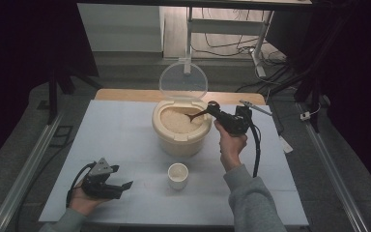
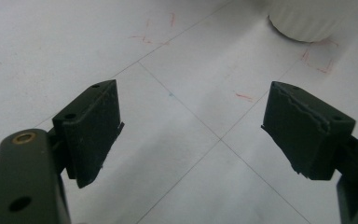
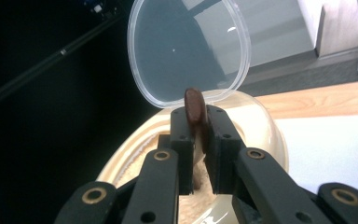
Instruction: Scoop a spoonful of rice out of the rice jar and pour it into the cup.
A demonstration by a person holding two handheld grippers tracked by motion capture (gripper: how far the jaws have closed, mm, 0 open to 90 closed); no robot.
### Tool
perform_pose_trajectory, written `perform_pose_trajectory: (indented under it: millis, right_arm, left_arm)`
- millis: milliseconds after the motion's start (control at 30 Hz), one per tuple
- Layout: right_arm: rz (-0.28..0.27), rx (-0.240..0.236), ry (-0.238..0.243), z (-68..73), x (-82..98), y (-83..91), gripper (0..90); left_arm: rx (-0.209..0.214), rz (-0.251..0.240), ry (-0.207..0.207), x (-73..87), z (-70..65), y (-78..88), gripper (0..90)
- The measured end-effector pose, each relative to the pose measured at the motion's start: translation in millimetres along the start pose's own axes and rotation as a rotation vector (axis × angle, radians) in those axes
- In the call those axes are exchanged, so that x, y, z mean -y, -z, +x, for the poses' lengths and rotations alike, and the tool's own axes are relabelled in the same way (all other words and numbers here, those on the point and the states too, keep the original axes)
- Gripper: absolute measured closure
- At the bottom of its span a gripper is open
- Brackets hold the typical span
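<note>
High view: a cream container (image 1: 181, 130) filled with rice (image 1: 176, 120) is seen standing near the middle of the white counter (image 1: 121, 140), with its clear round lid (image 1: 183, 80) raised upright at the far rim. A brown wooden spoon (image 1: 196, 115) is held by its handle in the right claw (image 1: 213, 109), which is poised at the container's right rim; the spoon is angled down to the left, and its bowl is laid in the rice. A small white cup (image 1: 178, 175) is placed on the counter just in front of the container, apart from it.

From the right gripper view, the right claw (image 3: 196, 140) is shown pinched tight on the spoon's handle (image 3: 195, 109), whose rounded brown end is seen standing up above the two pads. Beyond the claw, the container's rim (image 3: 265, 123) and the clear lid (image 3: 189, 49) are visible, and rice can be made out below the jaws.

The left claw (image 1: 124, 185) is rested in the person's left hand at the near left of the counter, well apart from the cup and container. In the left gripper view, the left claw (image 2: 191, 126) is spread wide over bare counter with nothing between its jaws, and the base of the white cup (image 2: 307, 21) is caught at the top edge.
</note>
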State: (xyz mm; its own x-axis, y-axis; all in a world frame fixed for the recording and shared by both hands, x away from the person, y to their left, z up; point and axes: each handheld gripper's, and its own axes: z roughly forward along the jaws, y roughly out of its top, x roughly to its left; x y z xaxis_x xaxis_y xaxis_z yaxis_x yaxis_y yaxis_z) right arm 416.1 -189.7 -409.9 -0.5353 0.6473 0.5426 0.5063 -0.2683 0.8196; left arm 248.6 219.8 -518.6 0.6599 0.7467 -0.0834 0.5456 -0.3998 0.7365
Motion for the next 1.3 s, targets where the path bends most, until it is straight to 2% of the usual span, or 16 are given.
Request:
perform_pose_trajectory:
  millis: [67, 167, 367, 533, 800, 1000, 1300]
  right_arm:
    - [-0.001, -0.016, -0.038, -1.3, 0.3, 0.2, 82.3]
    - [0.008, -0.019, -0.056, -2.5, 0.2, 0.5, 82.4]
    - [-0.001, -0.021, -0.141, -8.8, 1.4, 2.2, 82.5]
    - [-0.015, -0.042, -0.204, -14.2, 0.0, 7.1, 83.1]
    - [-0.018, -0.059, -0.245, -17.9, -3.6, 13.7, 83.1]
    - [-0.007, -0.079, -0.323, -23.6, -5.8, 16.3, 83.0]
    - [-0.013, -0.113, -0.387, -29.0, -8.7, 20.5, 83.1]
  left_arm:
    - [0.000, -0.001, 0.000, 0.0, 0.2, 0.1, 18.8]
    - [0.001, 0.000, 0.000, 0.0, -0.1, -0.1, 18.8]
    - [-0.007, -0.001, -0.006, -0.2, -0.3, 0.7, 18.9]
    - [-0.008, 0.002, -0.008, -0.4, -0.8, 0.0, 18.9]
    - [-0.006, 0.004, -0.009, -0.4, -0.8, -0.2, 19.0]
    - [-0.004, 0.006, -0.013, -0.3, -0.6, -0.3, 19.2]
    - [-0.004, 0.005, -0.013, -0.3, -0.6, -0.3, 19.3]
